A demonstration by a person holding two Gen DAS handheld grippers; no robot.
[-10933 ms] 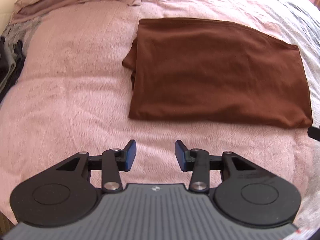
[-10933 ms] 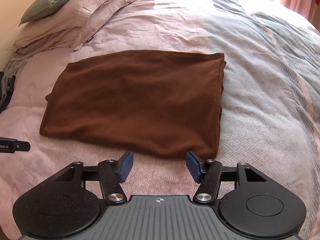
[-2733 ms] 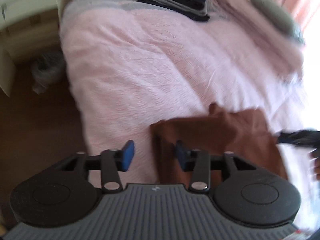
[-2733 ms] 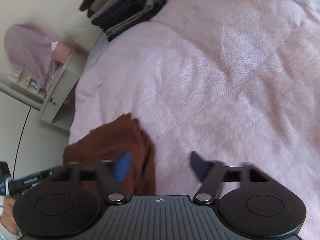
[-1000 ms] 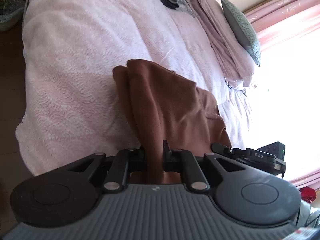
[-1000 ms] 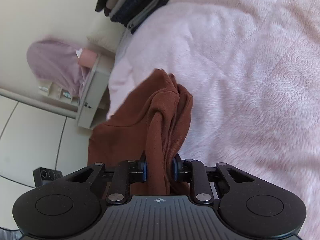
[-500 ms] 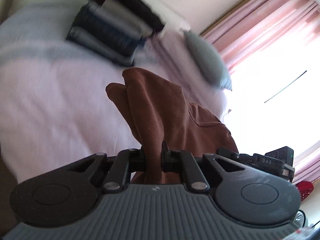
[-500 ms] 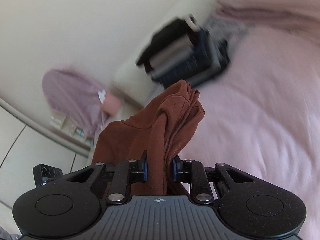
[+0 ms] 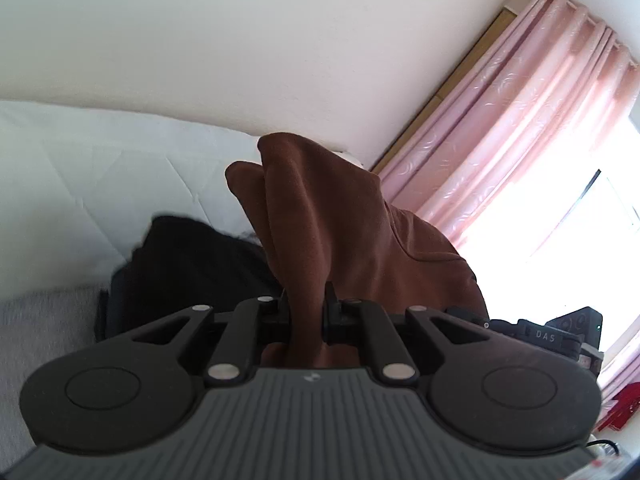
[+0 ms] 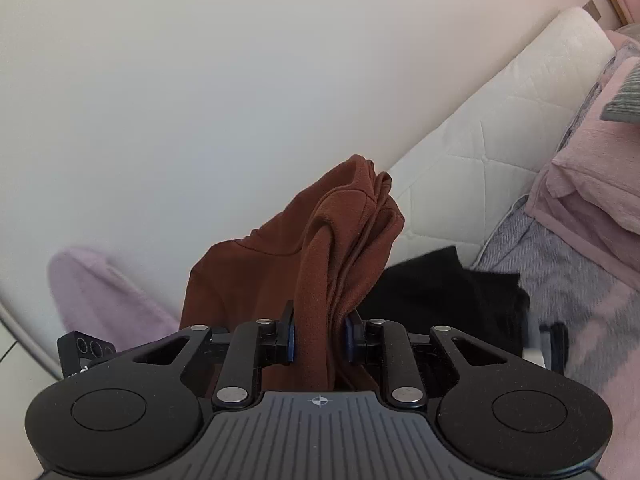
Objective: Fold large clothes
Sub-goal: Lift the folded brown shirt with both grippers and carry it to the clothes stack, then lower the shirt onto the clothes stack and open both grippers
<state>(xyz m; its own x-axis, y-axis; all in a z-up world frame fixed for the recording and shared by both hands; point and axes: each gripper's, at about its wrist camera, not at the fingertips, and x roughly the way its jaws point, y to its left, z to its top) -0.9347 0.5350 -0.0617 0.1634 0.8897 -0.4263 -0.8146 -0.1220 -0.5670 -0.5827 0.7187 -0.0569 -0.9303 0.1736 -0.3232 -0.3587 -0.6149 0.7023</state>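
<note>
The folded brown garment (image 9: 320, 220) is lifted off the bed and held between both grippers. My left gripper (image 9: 306, 314) is shut on one bunched edge, and the cloth stands up past its fingers. In the right wrist view the same brown garment (image 10: 320, 248) rises from my right gripper (image 10: 318, 340), which is shut on its other edge. The right gripper's body (image 9: 556, 334) shows at the right of the left wrist view. Most of the bed surface below is hidden.
A stack of dark folded clothes (image 9: 192, 264) lies just beyond the garment, also seen as the dark stack (image 10: 440, 284) in the right wrist view. Behind it stand a white quilted headboard (image 10: 500, 120), pink pillows (image 10: 592, 184) and pink curtains (image 9: 520, 120).
Both grippers have carried the garment up and toward the head of the bed. The dark clothes stack now sits close behind it, and the views tilt up to the wall.
</note>
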